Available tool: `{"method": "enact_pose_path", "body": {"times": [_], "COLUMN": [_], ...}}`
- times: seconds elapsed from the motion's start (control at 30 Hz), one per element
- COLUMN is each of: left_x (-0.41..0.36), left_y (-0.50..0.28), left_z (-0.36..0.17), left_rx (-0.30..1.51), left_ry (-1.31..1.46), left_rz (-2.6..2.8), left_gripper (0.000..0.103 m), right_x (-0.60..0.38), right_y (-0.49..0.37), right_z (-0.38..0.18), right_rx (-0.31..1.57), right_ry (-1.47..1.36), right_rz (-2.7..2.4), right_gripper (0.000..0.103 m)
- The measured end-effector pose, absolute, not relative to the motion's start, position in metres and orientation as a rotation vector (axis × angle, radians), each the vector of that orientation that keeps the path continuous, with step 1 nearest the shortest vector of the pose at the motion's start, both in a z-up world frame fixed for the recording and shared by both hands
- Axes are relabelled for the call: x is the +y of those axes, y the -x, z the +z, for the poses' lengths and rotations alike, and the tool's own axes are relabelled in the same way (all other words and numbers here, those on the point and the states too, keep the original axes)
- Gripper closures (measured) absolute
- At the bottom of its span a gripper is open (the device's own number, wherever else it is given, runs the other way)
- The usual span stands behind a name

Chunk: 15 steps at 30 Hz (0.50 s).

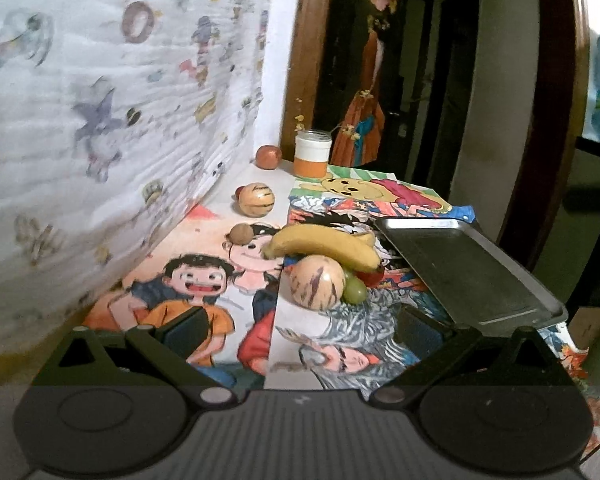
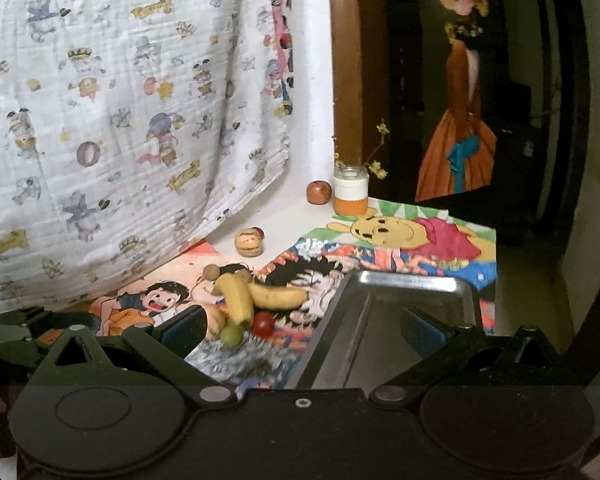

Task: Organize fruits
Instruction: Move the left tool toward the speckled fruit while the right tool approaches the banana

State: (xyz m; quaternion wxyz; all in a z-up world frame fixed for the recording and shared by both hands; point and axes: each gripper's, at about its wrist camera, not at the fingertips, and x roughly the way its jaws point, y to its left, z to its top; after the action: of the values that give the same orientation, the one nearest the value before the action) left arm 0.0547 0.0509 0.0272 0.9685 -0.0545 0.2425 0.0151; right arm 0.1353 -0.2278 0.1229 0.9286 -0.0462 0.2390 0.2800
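Fruit lies scattered on a surface [image 1: 256, 316] covered with cartoon drawings, and an empty metal tray [image 1: 472, 272] waits at the right. Both tools are held wide apart and nothing is gripped: the left tool [image 1: 300, 332] hovers near a striped melon [image 1: 317, 282], the right tool [image 2: 304, 328] above the tray's near end. A banana [image 1: 324, 246] rests across the melon, with a green grape [image 1: 355, 290] and a red fruit [image 2: 263, 324] tucked beside it. A second striped melon [image 1: 256, 199], a small brown fruit [image 1: 241, 234] and an apple [image 1: 269, 156] sit farther left, near an orange-and-white jar [image 1: 313, 153]. No fruit has yet been gathered, it appears; the next move would call for one tool to be closed on a near fruit.
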Motion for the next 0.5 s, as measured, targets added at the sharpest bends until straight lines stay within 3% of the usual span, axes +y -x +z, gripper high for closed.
{"method": "enact_pose_path", "body": {"times": [0.27,0.5], "left_x": [0.058,0.066], "left_y": [-0.084,-0.111], "left_z": [0.030,0.019], "left_rx": [0.480,0.516], "left_ry": [0.067,0.070], "left_rz": [-0.032,-0.056], "left_gripper": [0.000,0.000], "right_x": [-0.195,-0.169], "right_y": [-0.197,-0.248], "right_z": [0.165,0.145], "right_rx": [0.469,0.468], "right_ry": [0.254,0.439], "right_rz": [0.672,0.714], "right_gripper": [0.000,0.002]}}
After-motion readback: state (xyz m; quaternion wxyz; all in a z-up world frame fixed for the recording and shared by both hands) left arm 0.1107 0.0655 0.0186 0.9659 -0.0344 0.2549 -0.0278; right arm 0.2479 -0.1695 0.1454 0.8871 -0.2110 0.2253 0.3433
